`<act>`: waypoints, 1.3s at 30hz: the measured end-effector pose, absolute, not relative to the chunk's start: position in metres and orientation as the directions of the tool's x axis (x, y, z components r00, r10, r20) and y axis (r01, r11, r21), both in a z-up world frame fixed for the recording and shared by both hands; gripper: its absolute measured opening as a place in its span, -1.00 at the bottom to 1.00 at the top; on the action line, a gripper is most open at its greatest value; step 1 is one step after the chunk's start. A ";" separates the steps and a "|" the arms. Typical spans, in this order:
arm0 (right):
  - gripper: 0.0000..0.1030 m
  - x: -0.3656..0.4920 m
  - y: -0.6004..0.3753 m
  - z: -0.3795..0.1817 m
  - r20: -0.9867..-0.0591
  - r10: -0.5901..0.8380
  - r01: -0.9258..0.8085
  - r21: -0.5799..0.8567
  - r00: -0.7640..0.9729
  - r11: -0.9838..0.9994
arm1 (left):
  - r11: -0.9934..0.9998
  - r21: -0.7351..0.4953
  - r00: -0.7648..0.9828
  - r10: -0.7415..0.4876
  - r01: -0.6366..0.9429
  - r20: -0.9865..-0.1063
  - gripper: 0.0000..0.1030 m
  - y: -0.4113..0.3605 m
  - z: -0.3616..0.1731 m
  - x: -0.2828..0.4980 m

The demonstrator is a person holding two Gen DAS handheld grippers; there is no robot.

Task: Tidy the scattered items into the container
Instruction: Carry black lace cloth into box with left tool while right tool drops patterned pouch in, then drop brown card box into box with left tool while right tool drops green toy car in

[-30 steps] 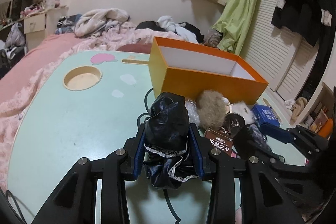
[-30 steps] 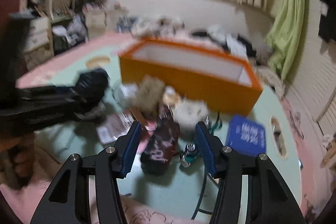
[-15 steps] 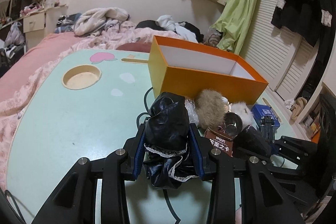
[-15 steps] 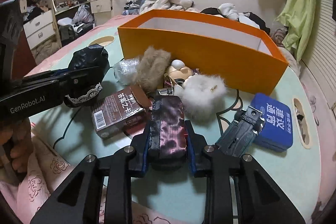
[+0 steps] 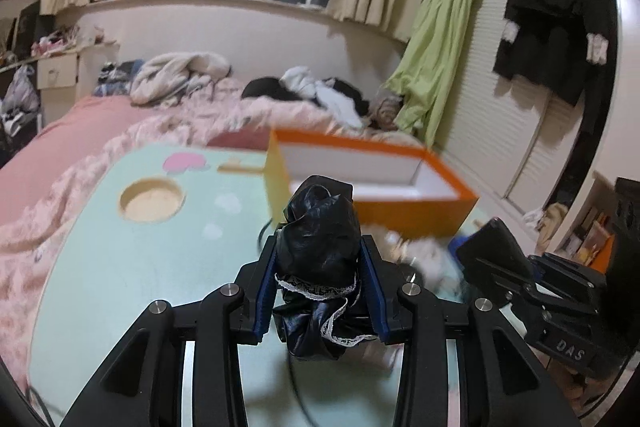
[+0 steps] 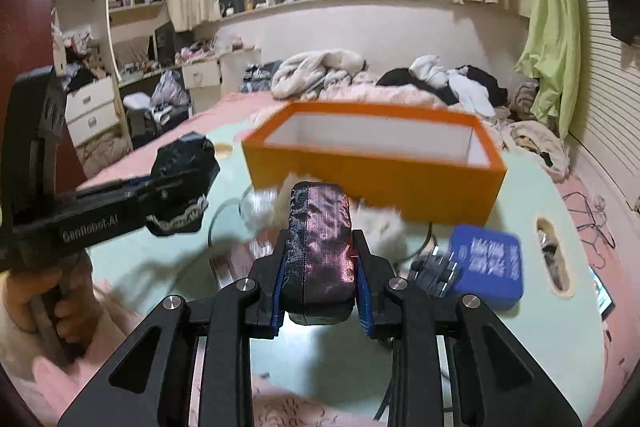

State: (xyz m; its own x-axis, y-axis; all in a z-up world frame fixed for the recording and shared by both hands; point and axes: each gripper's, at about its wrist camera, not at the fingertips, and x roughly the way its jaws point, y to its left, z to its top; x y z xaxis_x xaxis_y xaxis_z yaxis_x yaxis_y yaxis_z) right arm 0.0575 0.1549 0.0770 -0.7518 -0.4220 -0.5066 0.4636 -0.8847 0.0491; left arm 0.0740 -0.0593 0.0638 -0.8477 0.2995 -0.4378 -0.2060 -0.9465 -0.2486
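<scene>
My left gripper [image 5: 320, 267] is shut on a crumpled black cloth with white lace trim [image 5: 318, 243], held in the air above the table; it also shows in the right wrist view [image 6: 184, 167]. My right gripper [image 6: 320, 259] is shut on a dark purple patterned pouch [image 6: 322, 227], lifted off the table. The open orange box [image 6: 376, 163] with a white inside stands beyond both grippers; it also shows in the left wrist view [image 5: 384, 179]. Both held items are in front of the box, not over it.
A white fluffy pompom [image 6: 380, 223], a blue tin [image 6: 486, 263] and a dark clip lie on the mint-green table [image 5: 132, 259] before the box. The table has a round cup hole [image 5: 152, 201]. A pink bed with heaped clothes lies behind.
Both grippers have risen with their loads. The right gripper closed on the pouch and lifted it off the table. The left gripper lifted the black cloth higher, toward the box.
</scene>
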 end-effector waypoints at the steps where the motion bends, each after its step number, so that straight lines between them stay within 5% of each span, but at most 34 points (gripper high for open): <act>1: -0.43 0.049 0.155 0.086 -0.500 -0.417 0.453 0.056 -0.759 -0.890 | -0.943 -0.251 -0.849 0.310 -0.218 -0.428 -0.28 -0.057 0.073 0.065; 7: -0.43 -0.022 0.169 0.119 -0.494 -0.399 0.379 0.145 -0.773 -0.914 | -0.936 -0.257 -0.850 0.329 -0.238 -0.410 -0.28 -0.046 0.109 -0.001; 8: -0.43 -0.039 0.170 0.120 -0.509 -0.401 0.372 0.164 -0.762 -0.914 | -0.937 -0.262 -0.842 0.327 -0.230 -0.430 -0.14 -0.044 0.109 -0.021; 9: -0.42 -0.060 0.171 0.118 -0.535 -0.394 0.353 0.182 -0.747 -0.918 | -0.937 -0.266 -0.827 0.328 -0.225 -0.456 0.32 -0.041 0.106 -0.038; 10: -0.28 -0.074 0.171 0.115 -0.564 -0.384 0.336 0.193 -0.731 -0.922 | -0.942 -0.264 -0.810 0.316 -0.206 -0.494 0.63 -0.039 0.099 -0.054; 11: 0.08 -0.097 0.171 0.103 -0.628 -0.358 0.301 0.200 -0.691 -0.932 | -0.948 -0.260 -0.802 0.296 -0.182 -0.518 0.91 -0.038 0.093 -0.062; 13: 0.28 -0.115 0.172 0.085 -0.688 -0.336 0.263 0.213 -0.643 -0.941 | -0.952 -0.266 -0.778 0.281 -0.152 -0.562 0.91 -0.038 0.070 -0.076; 18: 0.31 -0.111 0.172 0.059 -0.715 -0.292 0.249 0.169 -0.634 -0.954 | -0.949 -0.271 -0.776 0.290 -0.159 -0.560 0.91 -0.042 0.053 -0.070; 24: 0.31 -0.055 0.198 0.119 -0.514 -0.340 0.293 0.174 -0.787 -0.940 | -0.947 -0.289 -0.857 0.264 -0.142 -0.443 0.91 -0.072 0.088 -0.024; 28: 0.33 -0.017 0.229 0.138 -0.455 -0.355 0.294 0.202 -0.817 -0.934 | -0.937 -0.296 -0.835 0.307 -0.183 -0.456 0.91 -0.083 0.087 0.019; 34: 0.33 0.036 0.241 0.092 -0.550 -0.318 0.286 0.145 -0.773 -0.947 | -0.925 -0.280 -0.745 0.373 -0.256 -0.552 0.91 -0.064 0.050 0.068; 39: 0.33 0.065 0.222 0.051 -0.620 -0.239 0.289 0.022 -0.747 -0.957 | -0.957 -0.151 -0.706 0.286 -0.249 -0.647 0.91 -0.040 0.019 0.082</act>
State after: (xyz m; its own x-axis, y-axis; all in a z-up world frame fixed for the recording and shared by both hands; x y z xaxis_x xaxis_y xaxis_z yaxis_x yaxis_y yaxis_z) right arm 0.0649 0.2217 0.0509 -0.7471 -0.2394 -0.6201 0.2887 -0.9572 0.0217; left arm 0.0821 -0.0399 0.0194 -0.7064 0.2859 -0.6475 -0.2490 -0.9567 -0.1508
